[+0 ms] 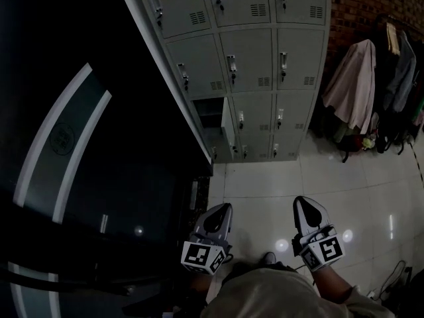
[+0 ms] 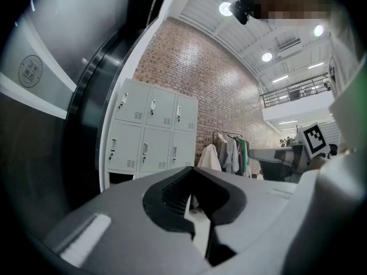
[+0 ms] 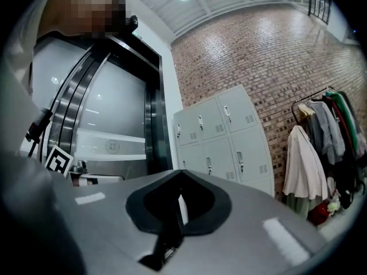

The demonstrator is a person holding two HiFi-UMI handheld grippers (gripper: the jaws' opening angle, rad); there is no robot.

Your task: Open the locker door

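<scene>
Lockers (image 1: pixel 252 65) stand well ahead of both sets of jaws, a grey bank of small doors against a brick wall (image 1: pixel 361 5). We hold the left gripper (image 1: pixel 224 208) and the right gripper (image 1: pixel 307 201) low and side by side over the pale tiled floor (image 1: pixel 265 184), apart from each other and pointing toward the bank.

In the left gripper view the jaws are closed tip to tip. Only a thin sliver of floor shows lower down between the dark pads (image 2: pixel 166 196), and nothing sits between them. In the right gripper view the jaws are likewise pressed together and empty. Neither pair touches anything.

The locker door (image 1: pixel 228 123) that stands out is in the left column, third row down. It is swung out from the bank, and the compartment (image 1: pixel 207 110) just beside it shows dark and open. It lies far forward of the left jaws, well apart from them. The other doors in the upper rows look flush with the bank; the lowest row is too small for us to judge.

To the left of the left jaws runs a dark glass wall (image 1: pixel 79 144) with pale curved bands. To the right of the right jaws, beyond the bank, coats (image 1: pixel 354 85) hang in a row against the bricks. Each gripper carries a marker cube (image 1: pixel 202 257) at its rear end, the end nearest to us.
</scene>
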